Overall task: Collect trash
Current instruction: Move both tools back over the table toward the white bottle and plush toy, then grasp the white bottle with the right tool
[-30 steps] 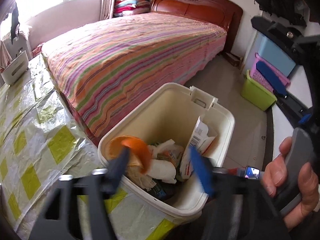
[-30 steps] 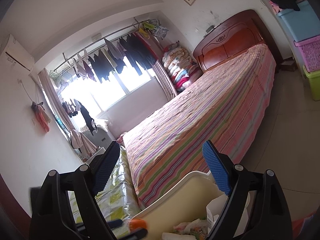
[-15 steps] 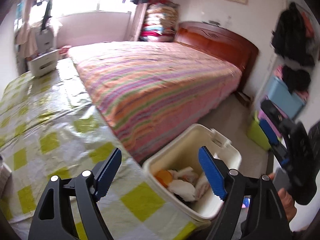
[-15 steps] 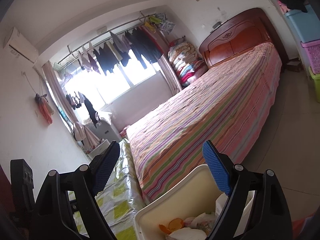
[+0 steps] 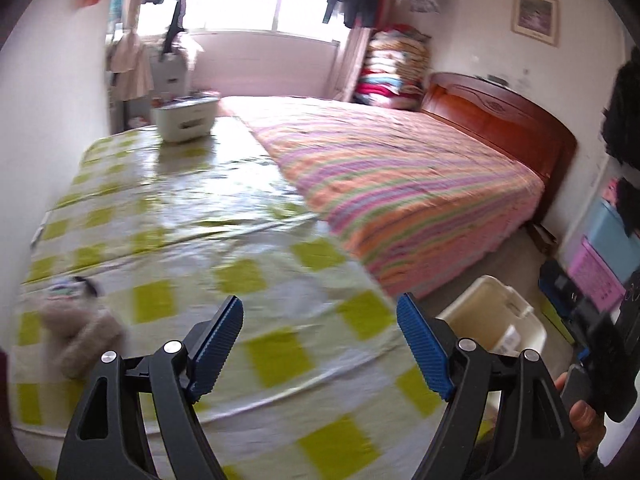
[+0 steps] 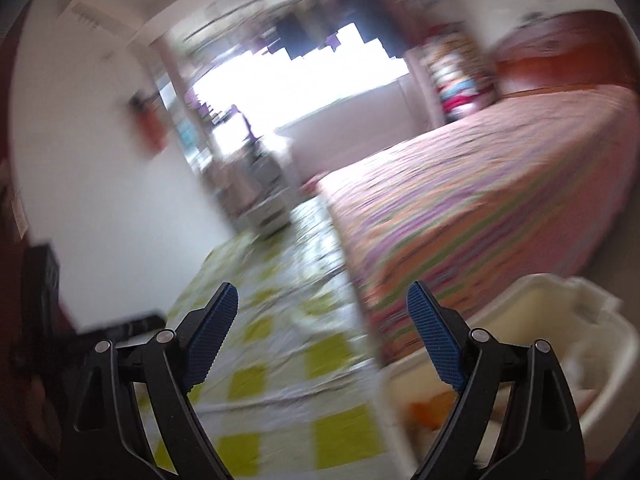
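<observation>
Both views had swung away from the cream trash bin and out over the surface under the green-and-white checked cover. A second before, the left camera looked straight down into the bin, full of wrappers and an orange piece; now the bin sat low at the right edge of that view, beside the striped bed, and low right in the blurred right view.

That suggested 1 deposit was over and the search for the next piece had begun. The likeliest candidates lay at the near left of the cover: a fuzzy beige lump and a small blurred item just beyond it; what they were I could not tell. A white box stood at the far end.

The left gripper had its jaws wide with nothing between them. The right gripper, gripped by a hand, was likewise spread and empty.
</observation>
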Demonstrator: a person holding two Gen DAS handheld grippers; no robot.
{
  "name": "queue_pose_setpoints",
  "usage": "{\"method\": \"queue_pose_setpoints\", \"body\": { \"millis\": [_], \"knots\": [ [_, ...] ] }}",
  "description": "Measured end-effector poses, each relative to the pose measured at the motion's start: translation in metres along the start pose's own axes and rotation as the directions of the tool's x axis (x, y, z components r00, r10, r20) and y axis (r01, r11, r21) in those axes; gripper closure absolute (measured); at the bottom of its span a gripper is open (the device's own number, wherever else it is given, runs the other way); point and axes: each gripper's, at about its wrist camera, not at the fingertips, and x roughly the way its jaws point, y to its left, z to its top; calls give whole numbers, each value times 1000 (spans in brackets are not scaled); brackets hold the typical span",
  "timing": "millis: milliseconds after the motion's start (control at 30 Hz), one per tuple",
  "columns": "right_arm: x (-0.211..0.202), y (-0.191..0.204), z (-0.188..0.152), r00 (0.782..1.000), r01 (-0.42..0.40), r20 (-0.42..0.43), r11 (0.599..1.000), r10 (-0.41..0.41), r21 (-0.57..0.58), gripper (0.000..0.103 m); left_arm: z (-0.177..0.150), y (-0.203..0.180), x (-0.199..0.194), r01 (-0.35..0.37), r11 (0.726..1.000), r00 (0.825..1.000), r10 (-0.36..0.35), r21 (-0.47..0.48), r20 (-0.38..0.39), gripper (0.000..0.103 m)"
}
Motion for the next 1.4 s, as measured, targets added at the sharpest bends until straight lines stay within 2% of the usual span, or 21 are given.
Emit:
{"method": "queue_pose_setpoints", "body": {
  "millis": [100, 200, 267, 333, 367, 400, 433, 500, 567, 600, 633, 700, 800, 833, 867, 967, 1000, 1100, 1167, 1267, 1400],
  "knots": [
    [23, 48, -9, 985, -145, -106, 984, 134, -104, 18, -2, 48, -22, -94, 994, 995, 96, -51, 28, 26],
    [46, 111, -19, 931, -326, -241, 922, 276, -206, 18, -8, 90, -41, -193, 977, 979, 198, -94, 44, 26],
    [63, 151, -24, 891, -396, -333, 887, 309, -238, 18, -13, 119, -53, -261, 955, 962, 269, -138, 42, 26],
    [80, 188, -27, 867, -416, -398, 875, 300, -248, 18, -18, 145, -63, -317, 932, 944, 328, -176, 37, 26],
    [88, 204, -30, 851, -429, -431, 870, 300, -242, 18, -21, 162, -69, -360, 911, 928, 373, -202, 26, 26],
    [102, 226, -35, 829, -432, -481, 872, 284, -230, 18, -22, 171, -72, -381, 899, 919, 395, -217, 21, 26],
    [114, 239, -38, 822, -408, -514, 885, 247, -225, 18, -25, 180, -76, -398, 887, 911, 412, -234, 15, 26],
    [139, 263, -48, 778, -403, -586, 895, 227, -189, 19, -29, 200, -85, -414, 866, 902, 431, -280, -3, 26],
    [161, 283, -59, 769, -338, -623, 919, 144, -205, 19, -32, 212, -92, -417, 855, 900, 436, -309, -8, 26],
    [175, 295, -67, 751, -324, -650, 922, 115, -211, 19, -34, 217, -95, -418, 851, 900, 436, -319, -16, 26],
    [187, 303, -73, 736, -311, -670, 926, 92, -214, 19, -36, 220, -97, -420, 849, 900, 436, -320, -24, 26],
    [212, 319, -84, 723, -247, -691, 939, 13, -240, 19, -40, 224, -102, -437, 844, 891, 453, -312, -25, 26],
    [244, 332, -101, 671, -172, -739, 956, -62, -237, 19, -42, 224, -106, -439, 843, 890, 454, -310, -25, 26],
    [254, 334, -108, 641, -156, -764, 961, -75, -226, 19, -43, 224, -107, -434, 846, 893, 449, -310, -25, 26],
    [263, 337, -115, 624, -120, -775, 968, -101, -222, 19, -43, 226, -108, -431, 846, 894, 447, -313, -22, 26],
    [281, 346, -132, 587, -59, -794, 970, -157, -236, 19, -44, 229, -114, -422, 846, 897, 443, -327, -12, 26],
    [284, 347, -133, 583, -35, -795, 973, -167, -230, 19, -44, 230, -116, -418, 846, 898, 441, -331, -7, 26],
    [300, 357, -146, 553, 8, -812, 976, -184, -216, 19, -45, 233, -121, -402, 847, 903, 429, -347, 1, 26],
    [307, 358, -151, 548, 29, -814, 977, -193, -212, 28, -46, 234, -123, -395, 849, 906, 423, -352, 5, 26],
    [312, 358, -156, 514, 46, -834, 978, -199, -205, 46, -46, 232, -126, -396, 852, 905, 425, -344, 11, 26],
    [323, 367, -164, 492, 57, -847, 978, -201, -200, 45, -46, 230, -128, -399, 853, 903, 429, -336, 19, 26]
  ]
}}
